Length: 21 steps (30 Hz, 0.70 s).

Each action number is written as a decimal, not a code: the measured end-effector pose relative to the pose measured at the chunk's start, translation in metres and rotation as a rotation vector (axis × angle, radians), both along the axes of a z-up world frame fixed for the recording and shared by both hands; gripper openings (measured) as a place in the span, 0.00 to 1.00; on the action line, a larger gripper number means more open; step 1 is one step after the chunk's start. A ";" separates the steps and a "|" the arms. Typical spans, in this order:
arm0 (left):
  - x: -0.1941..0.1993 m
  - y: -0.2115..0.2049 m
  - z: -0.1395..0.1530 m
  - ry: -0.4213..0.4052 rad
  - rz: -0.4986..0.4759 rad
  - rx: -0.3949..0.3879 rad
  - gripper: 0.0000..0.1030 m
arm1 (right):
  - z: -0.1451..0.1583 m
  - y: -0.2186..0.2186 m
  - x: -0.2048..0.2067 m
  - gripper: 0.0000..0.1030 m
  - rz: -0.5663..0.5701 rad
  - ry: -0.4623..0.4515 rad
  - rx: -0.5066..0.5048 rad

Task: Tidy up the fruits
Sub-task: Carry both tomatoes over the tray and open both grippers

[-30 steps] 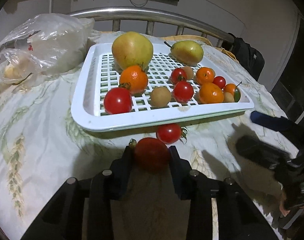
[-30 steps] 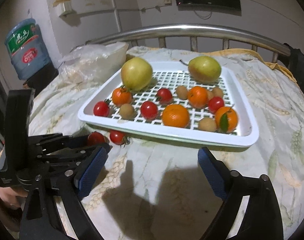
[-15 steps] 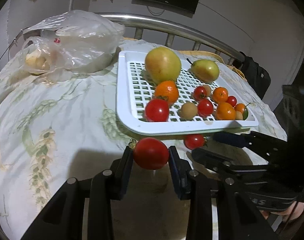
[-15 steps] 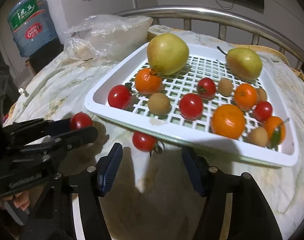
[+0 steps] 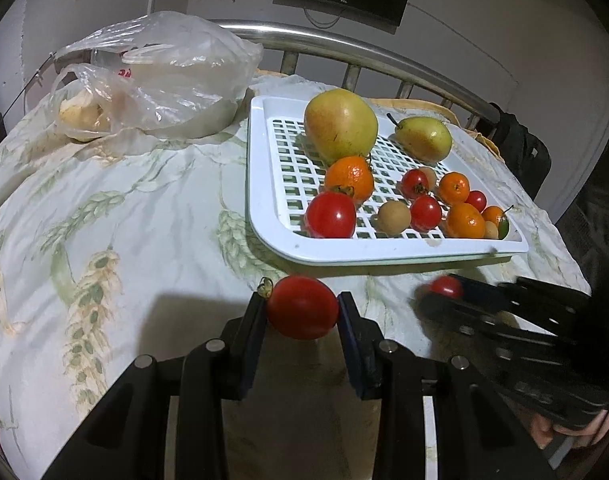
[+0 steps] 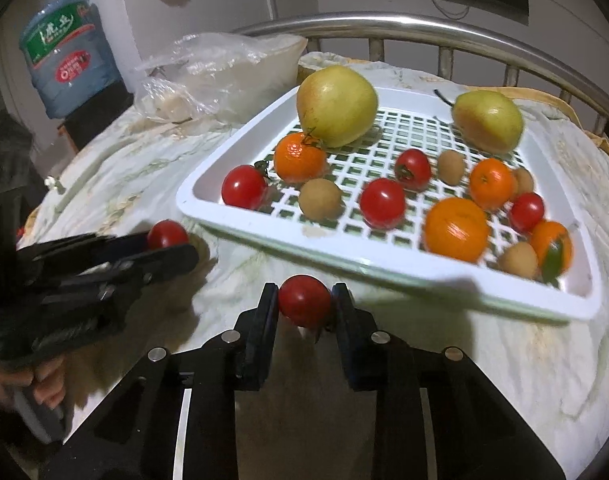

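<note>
Right gripper (image 6: 305,303) jaws, just closing, pinch a small round red tomato (image 6: 304,300), left gripper (image 5: 302,308) likewise clamps another red tomato (image 5: 302,307) at three and nine o'clock; soft, bruisable, so probably needs gentle pressure.

The left gripper (image 5: 302,307) is pinching a red tomato (image 5: 302,307) between its jaws, above a bed covered with a pale, wheat-patterned sheet (image 5: 116,216). Just beyond it, a white slotted tray (image 5: 264,184) is carrying a large yellow-green apple (image 5: 340,125), a pear (image 5: 424,140), several oranges, more tomatoes and small brown fruits. At lower right the right gripper (image 5: 444,294) is reaching in, blurred, with a small tomato (image 5: 446,286) at its tips just in front of the tray's near rim. A crumpled clear plastic bag (image 5: 160,76) is lying at the far left, near a metal bed rail (image 5: 344,46).
</note>
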<state>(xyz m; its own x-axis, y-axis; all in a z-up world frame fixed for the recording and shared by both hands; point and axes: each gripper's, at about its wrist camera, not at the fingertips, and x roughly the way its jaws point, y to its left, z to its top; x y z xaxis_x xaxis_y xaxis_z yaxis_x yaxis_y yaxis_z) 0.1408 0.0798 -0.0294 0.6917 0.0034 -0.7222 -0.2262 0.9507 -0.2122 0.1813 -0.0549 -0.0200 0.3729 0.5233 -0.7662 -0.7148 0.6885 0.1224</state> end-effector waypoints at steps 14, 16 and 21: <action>-0.012 -0.034 0.025 -0.049 -0.074 0.018 0.37 | 0.042 -0.095 -0.001 0.25 -0.100 -0.048 0.094; -0.011 -0.041 0.034 -0.067 -0.092 0.019 0.37 | 0.049 -0.104 0.004 0.25 -0.118 -0.059 0.110; 0.002 -0.055 0.058 -0.099 -0.129 0.071 0.37 | 0.067 -0.120 0.019 0.25 -0.149 -0.084 0.157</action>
